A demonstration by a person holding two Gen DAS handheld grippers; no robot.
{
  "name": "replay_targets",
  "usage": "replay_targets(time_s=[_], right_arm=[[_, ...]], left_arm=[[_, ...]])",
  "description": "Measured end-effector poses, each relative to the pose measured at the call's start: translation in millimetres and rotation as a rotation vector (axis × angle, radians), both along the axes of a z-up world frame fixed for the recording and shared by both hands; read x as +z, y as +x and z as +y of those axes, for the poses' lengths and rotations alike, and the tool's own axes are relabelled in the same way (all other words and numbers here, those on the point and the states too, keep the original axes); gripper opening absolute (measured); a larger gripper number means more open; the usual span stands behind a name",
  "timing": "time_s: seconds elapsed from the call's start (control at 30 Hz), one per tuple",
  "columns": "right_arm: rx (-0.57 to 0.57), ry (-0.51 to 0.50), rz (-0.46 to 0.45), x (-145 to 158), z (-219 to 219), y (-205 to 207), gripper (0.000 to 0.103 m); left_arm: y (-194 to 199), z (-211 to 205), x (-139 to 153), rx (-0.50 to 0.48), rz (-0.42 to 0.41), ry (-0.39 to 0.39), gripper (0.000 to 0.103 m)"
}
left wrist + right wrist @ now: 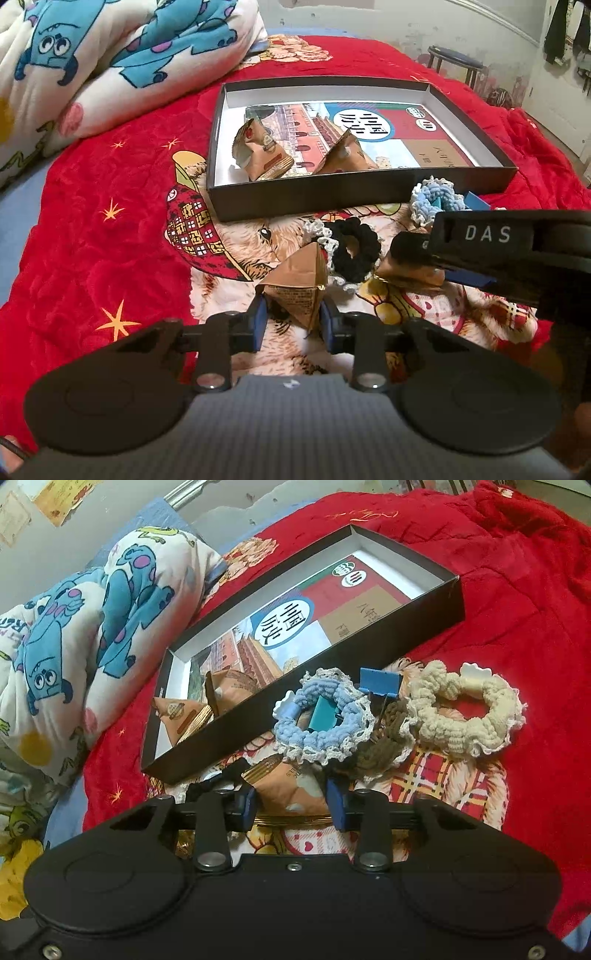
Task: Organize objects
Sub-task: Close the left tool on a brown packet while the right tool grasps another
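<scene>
My left gripper (293,319) is shut on a brown triangular snack packet (297,286) low over the red bedspread. My right gripper (291,805) is shut on another brown snack packet (288,786); it also shows in the left wrist view (410,258). A black open box (369,188) holds a book (376,129) and two snack packets (264,151). A black scrunchie (351,254) lies between the grippers. A blue scrunchie (321,716), a brown scrunchie (384,734) and a beige scrunchie (465,712) lie by the box, with a blue binder clip (380,683).
A folded cartoon quilt (110,62) lies at the far left of the bed. A stool (454,62) stands beyond the bed by the wall. The red bedspread (92,240) spreads left of the box.
</scene>
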State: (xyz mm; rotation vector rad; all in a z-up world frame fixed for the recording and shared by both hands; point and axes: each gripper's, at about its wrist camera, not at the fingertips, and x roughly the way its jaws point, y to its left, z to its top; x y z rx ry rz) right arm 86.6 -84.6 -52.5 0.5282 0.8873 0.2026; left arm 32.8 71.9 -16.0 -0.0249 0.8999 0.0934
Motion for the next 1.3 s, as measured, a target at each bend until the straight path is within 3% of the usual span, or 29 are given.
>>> replay_targets(time_s=[1.3], right_arm=[[0.005, 0.044, 0.009, 5.1, -5.2, -7.2, 0.035]], left_arm=[[-4.5, 0.9, 3.7, 0.007, -0.019, 0.047, 0.031]])
